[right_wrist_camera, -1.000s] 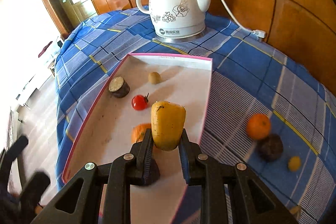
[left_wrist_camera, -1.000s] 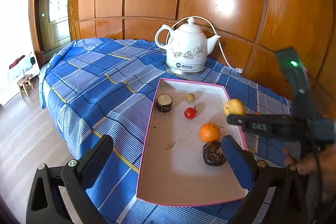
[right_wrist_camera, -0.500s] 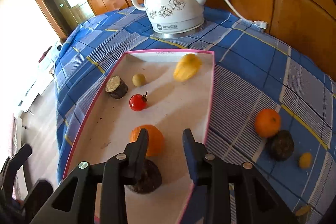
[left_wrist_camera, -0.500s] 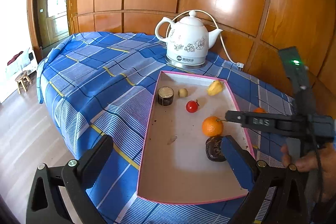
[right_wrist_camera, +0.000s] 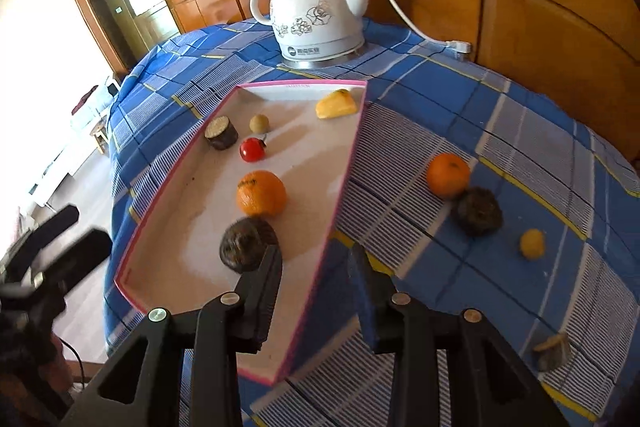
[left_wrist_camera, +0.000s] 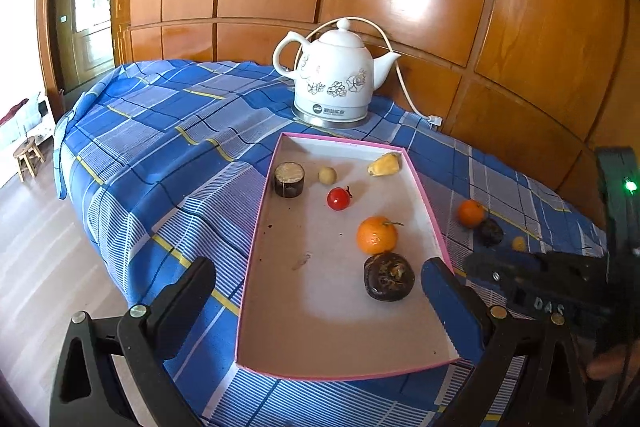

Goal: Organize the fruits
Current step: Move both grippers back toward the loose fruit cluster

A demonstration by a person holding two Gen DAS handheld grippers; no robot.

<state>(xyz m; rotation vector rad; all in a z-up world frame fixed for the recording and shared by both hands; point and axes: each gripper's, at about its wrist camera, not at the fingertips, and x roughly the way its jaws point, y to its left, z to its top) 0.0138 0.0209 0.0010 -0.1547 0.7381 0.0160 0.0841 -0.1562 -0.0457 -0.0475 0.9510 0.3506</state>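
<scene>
Both hand-held grippers, left (left_wrist_camera: 320,303) and right (right_wrist_camera: 314,287), are spread and grip nothing. Six fruits lie ahead in the pink-rimmed tray (right_wrist_camera: 344,179); four lie on the tablecloth (right_wrist_camera: 520,131) to the right.

Pink-rimmed tray (left_wrist_camera: 429,215), blue-checked tablecloth (left_wrist_camera: 168,147)

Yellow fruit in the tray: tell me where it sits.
The yellow fruit lies in the pink-rimmed tray's far right corner, nearest the white kettle; in the left wrist view too.
</scene>
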